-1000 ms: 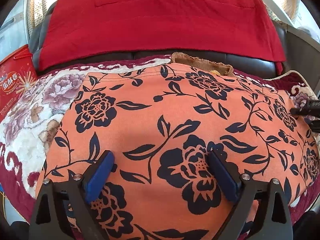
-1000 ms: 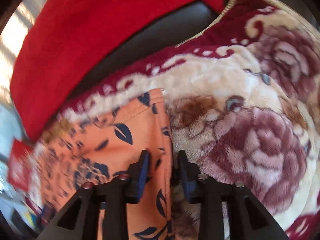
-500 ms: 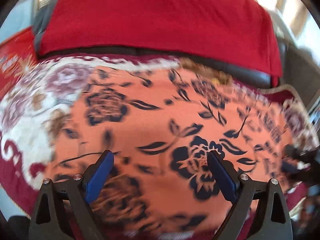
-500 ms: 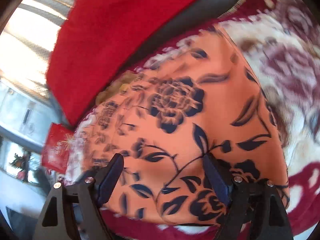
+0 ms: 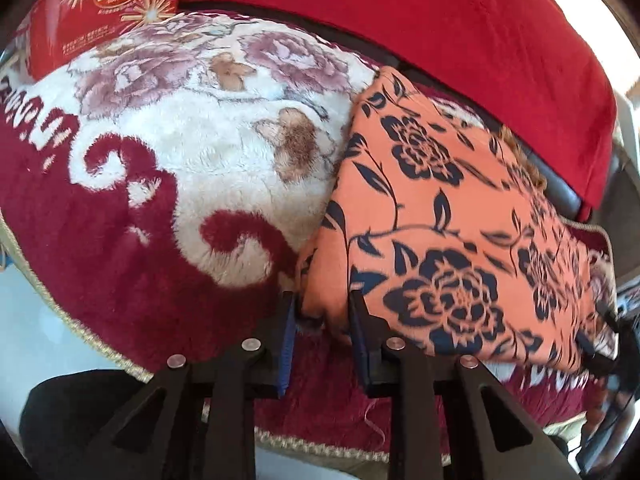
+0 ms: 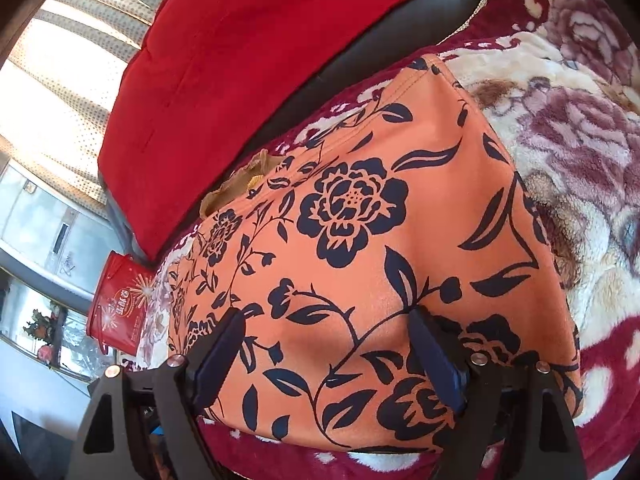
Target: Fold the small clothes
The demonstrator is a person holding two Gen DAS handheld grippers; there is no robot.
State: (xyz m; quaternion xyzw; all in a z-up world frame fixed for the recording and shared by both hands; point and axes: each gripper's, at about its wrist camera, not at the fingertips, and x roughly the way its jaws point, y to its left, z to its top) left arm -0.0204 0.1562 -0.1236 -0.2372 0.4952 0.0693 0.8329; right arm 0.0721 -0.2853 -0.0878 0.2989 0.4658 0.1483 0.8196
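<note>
The left gripper [image 5: 322,312] has its jaws drawn close together, pinching the near left corner of the orange flowered garment [image 5: 448,232] — a bunched fold of the cloth sits between the two blue pads. The right gripper [image 6: 324,344] is spread wide, its fingers hovering over the near edge of the same garment [image 6: 360,240] with nothing between them; whether the tips touch the cloth cannot be told.

The garment lies flat on the plush floral blanket [image 5: 180,160], which is cream and dark red with mauve roses. In the left wrist view the garment covers the blanket's right part, and bare blanket stretches away to its left. In the right wrist view bare blanket [image 6: 580,140] shows to the garment's right.

Beyond the garment's far edge a bit of tan fabric [image 6: 236,188] peeks out, touching that edge. Farther back from the garment a red cushion cover [image 6: 240,60] drapes over a dark seat back. A red printed tin [image 5: 100,12] stands past the blanket's far left corner — well apart from the garment.
</note>
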